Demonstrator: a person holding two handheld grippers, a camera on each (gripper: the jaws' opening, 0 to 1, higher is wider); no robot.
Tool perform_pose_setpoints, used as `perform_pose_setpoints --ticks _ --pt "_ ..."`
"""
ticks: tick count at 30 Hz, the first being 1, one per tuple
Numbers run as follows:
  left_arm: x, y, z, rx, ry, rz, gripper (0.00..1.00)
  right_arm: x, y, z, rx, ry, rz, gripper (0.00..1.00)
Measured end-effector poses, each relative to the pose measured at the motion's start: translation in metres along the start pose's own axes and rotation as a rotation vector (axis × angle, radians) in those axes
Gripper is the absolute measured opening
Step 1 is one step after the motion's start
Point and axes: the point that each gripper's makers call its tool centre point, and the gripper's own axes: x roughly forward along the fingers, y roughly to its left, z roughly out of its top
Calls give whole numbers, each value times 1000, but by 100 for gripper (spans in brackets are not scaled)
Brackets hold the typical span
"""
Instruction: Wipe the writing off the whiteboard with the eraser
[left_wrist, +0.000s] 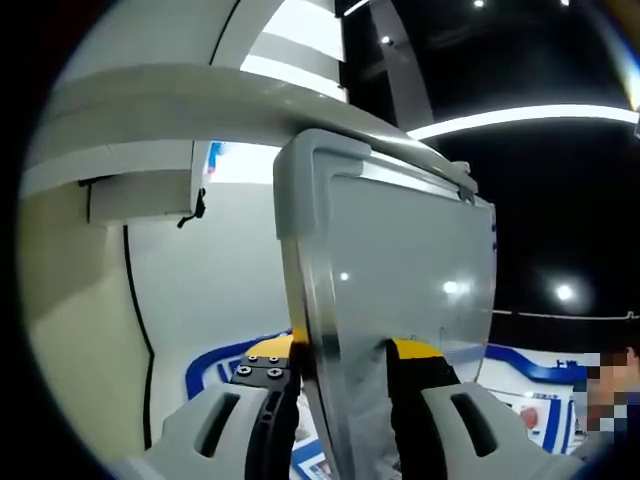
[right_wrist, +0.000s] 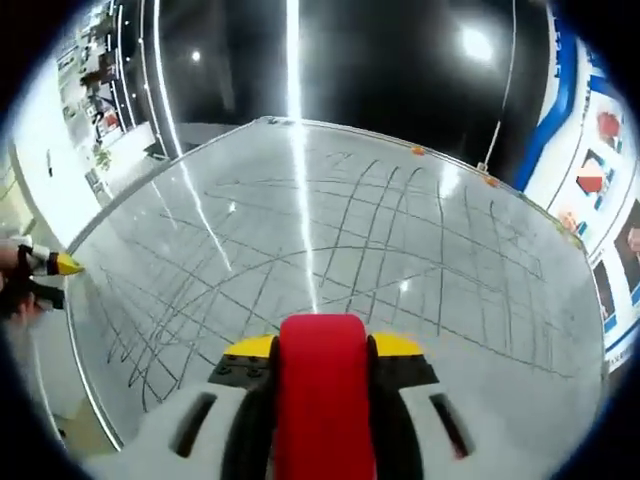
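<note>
In the left gripper view my left gripper (left_wrist: 345, 375) is shut on the edge of the whiteboard (left_wrist: 410, 270), which rises upright between the yellow-tipped jaws, its glossy face turned to the right. In the right gripper view the whiteboard (right_wrist: 420, 250) spreads ahead, covered with a grid of crossing dark pen lines. My right gripper (right_wrist: 322, 365) is shut on a red eraser (right_wrist: 322, 390) that stands close in front of the board's near part. The left gripper (right_wrist: 45, 272) shows at the board's left edge, yellow tip against the frame.
White walls and a curved white ceiling band (left_wrist: 200, 100) lie behind the board. Blue-and-white posters (right_wrist: 600, 170) hang at the right. A black cable (left_wrist: 140, 320) runs down the wall. A person (left_wrist: 610, 390) is at the far right.
</note>
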Motion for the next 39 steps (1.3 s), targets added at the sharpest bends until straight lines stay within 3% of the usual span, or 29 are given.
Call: perform_pose_setpoints --ticks 2,6,10,12,14,18,24,32,39 --pt "0 0 -2 -2 10 -2 37 -1 -5 -1 12 -4 6 30" --pt "-1 0 0 -1 -6 -9 37 -6 -39 -14 39 13 -47 30" --pt "0 0 -1 -1 1 -8 37 -22 -100 -30 122 16 -147 30" --pt "0 0 0 -1 1 -7 37 -32 -131 -40 208 -12 -189 30" --pt "0 0 -2 -1 8 -5 37 -40 -157 -52 225 -24 -221 30" --pt "0 0 -2 2 0 -7 37 -57 -200 -70 274 -19 -275 30" --pt "0 -1 -3 3 -4 -4 37 -85 -254 -101 419 -33 -378 29" --pt "0 -1 -3 4 1 -1 37 -123 -288 -144 551 -11 -469 29" --pt "0 -1 -3 1 -1 7 37 -120 -291 -146 603 57 -489 30"
